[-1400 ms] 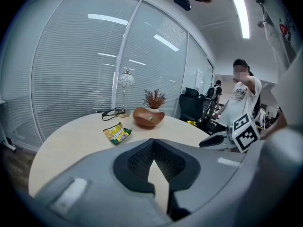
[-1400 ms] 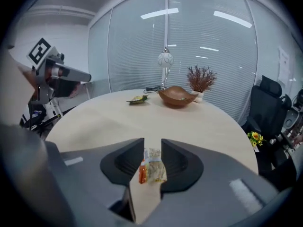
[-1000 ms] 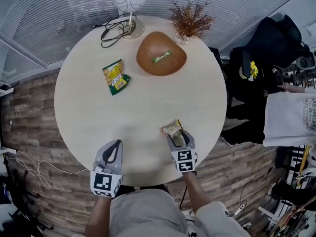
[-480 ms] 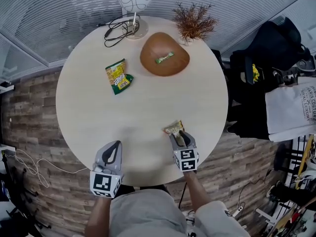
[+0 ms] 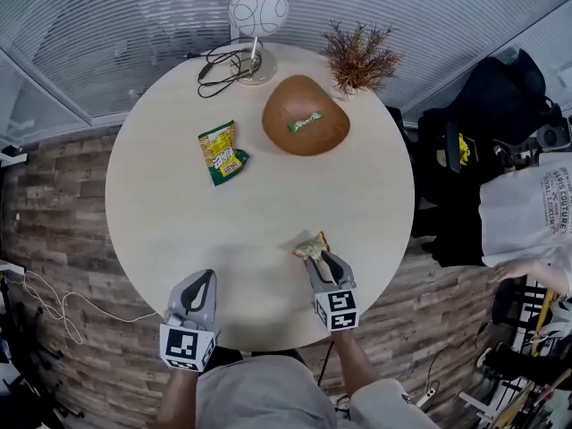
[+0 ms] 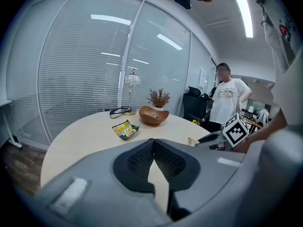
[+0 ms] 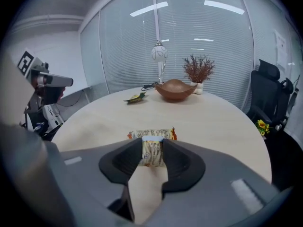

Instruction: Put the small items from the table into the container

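Observation:
A small yellow-and-orange snack packet (image 5: 310, 243) sits between the jaws of my right gripper (image 5: 317, 254) near the table's front right edge. The jaws are closing, and their pads pinch the packet (image 7: 152, 150) across its middle. My left gripper (image 5: 206, 281) is at the front left with its jaws shut and nothing in them (image 6: 153, 142). A brown wooden bowl (image 5: 290, 137) at the far side holds a green wrapped candy (image 5: 305, 121). A green-and-yellow snack bag (image 5: 223, 152) lies on the table to the bowl's left.
The round pale table (image 5: 179, 213) also carries a white lamp (image 5: 257, 14), a black cable (image 5: 223, 63) and a dried plant (image 5: 360, 56) at its far edge. A black office chair (image 5: 487, 88) and a standing person (image 6: 228, 100) are to the right.
The right gripper's jaws have narrowed onto the snack packet, which now looks pinched and slightly raised. The left gripper has shifted a little along the front edge.

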### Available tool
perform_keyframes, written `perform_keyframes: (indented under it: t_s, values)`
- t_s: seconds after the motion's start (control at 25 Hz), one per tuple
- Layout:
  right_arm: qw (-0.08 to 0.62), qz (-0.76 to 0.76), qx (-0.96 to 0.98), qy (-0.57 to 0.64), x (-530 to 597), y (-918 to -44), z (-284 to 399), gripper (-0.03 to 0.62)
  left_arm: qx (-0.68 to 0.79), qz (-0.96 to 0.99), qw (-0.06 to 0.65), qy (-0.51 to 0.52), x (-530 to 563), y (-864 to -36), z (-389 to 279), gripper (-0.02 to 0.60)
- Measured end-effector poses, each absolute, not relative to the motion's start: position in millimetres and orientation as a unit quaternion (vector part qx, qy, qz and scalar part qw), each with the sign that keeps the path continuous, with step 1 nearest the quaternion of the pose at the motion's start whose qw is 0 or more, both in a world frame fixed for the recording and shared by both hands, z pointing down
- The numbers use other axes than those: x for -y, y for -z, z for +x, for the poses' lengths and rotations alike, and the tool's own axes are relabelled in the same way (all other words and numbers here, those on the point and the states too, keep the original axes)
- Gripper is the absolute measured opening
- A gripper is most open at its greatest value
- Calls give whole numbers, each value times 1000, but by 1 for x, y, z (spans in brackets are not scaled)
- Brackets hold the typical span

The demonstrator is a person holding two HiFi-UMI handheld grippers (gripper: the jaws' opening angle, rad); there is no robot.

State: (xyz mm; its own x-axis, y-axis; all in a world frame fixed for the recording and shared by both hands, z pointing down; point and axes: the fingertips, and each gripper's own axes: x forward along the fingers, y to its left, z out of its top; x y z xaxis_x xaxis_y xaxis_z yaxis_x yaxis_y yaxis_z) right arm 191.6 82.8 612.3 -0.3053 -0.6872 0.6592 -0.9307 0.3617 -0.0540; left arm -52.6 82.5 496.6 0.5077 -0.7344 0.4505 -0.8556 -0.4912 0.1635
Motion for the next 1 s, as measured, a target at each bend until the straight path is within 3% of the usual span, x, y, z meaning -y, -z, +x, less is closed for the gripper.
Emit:
perform_keyframes:
  t_s: [0.6, 1.0]
  values:
    - [146, 542, 815, -147, 97, -514, 169, 132, 491, 832, 196, -166, -62, -497, -78, -5]
    - [177, 550, 799, -166, 211, -535, 168, 135, 502, 822, 204, -174, -51, -510, -95, -5]
